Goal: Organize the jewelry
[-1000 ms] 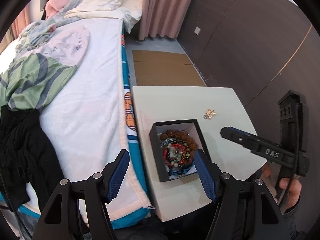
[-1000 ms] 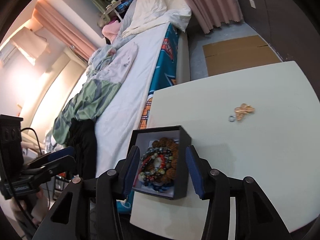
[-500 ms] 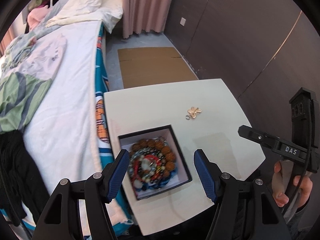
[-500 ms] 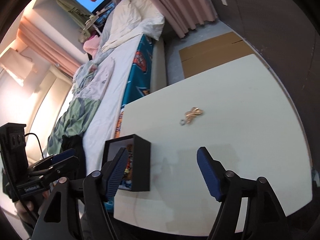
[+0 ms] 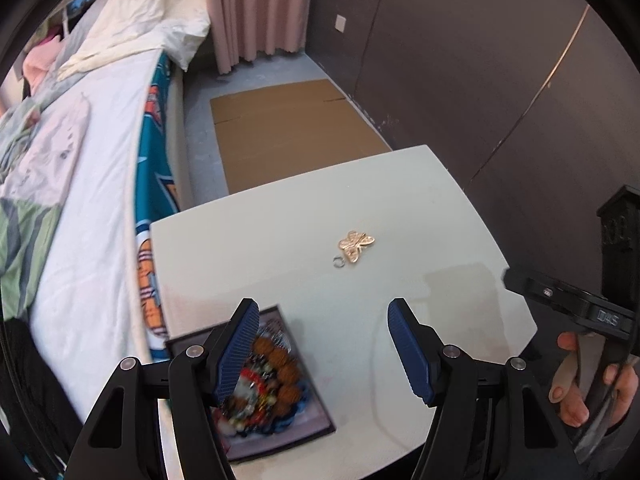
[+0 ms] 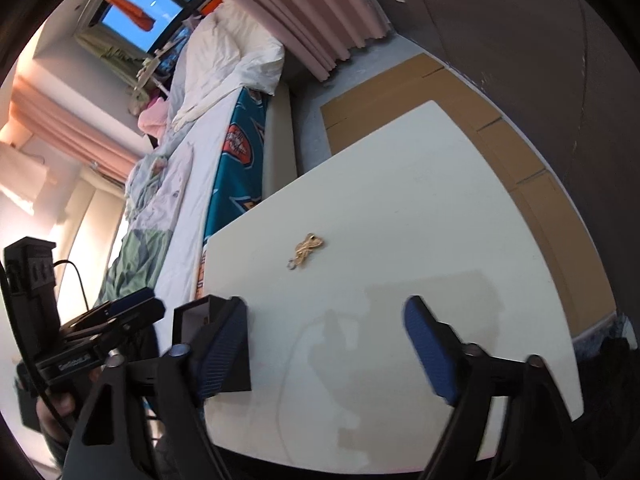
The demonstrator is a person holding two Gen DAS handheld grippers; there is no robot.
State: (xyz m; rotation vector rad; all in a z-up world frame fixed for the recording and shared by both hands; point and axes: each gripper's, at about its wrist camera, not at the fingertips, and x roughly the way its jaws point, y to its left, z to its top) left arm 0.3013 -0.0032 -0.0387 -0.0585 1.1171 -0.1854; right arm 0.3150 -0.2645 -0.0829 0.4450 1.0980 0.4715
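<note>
Closest in, the left gripper [image 5: 322, 346] has its two blue ribbed fingers spread wide with nothing between them, hanging over the near edge of the one white square table [image 5: 288, 240]. Its left finger overlaps the one black square jewelry box [image 5: 316, 426], which sits at the table's near-left corner, stuffed with a blurry pile of brown, red and mixed bead bracelets [image 5: 266, 384] — can't count those. The right gripper [image 6: 326, 346] is also wide open and empty, tipped down at the tabletop, box just off its left finger. Mid-table, well apart from the box: one gold butterfly-shaped pendant [image 5: 355, 245] with one tiny silver ring [image 5: 338, 262] just beside it. Beyond that, flat brown cardboard [image 5: 288, 132] on the floor, the bed [image 5: 100, 168] along the left, and pink curtains [image 5: 256, 4].
</note>
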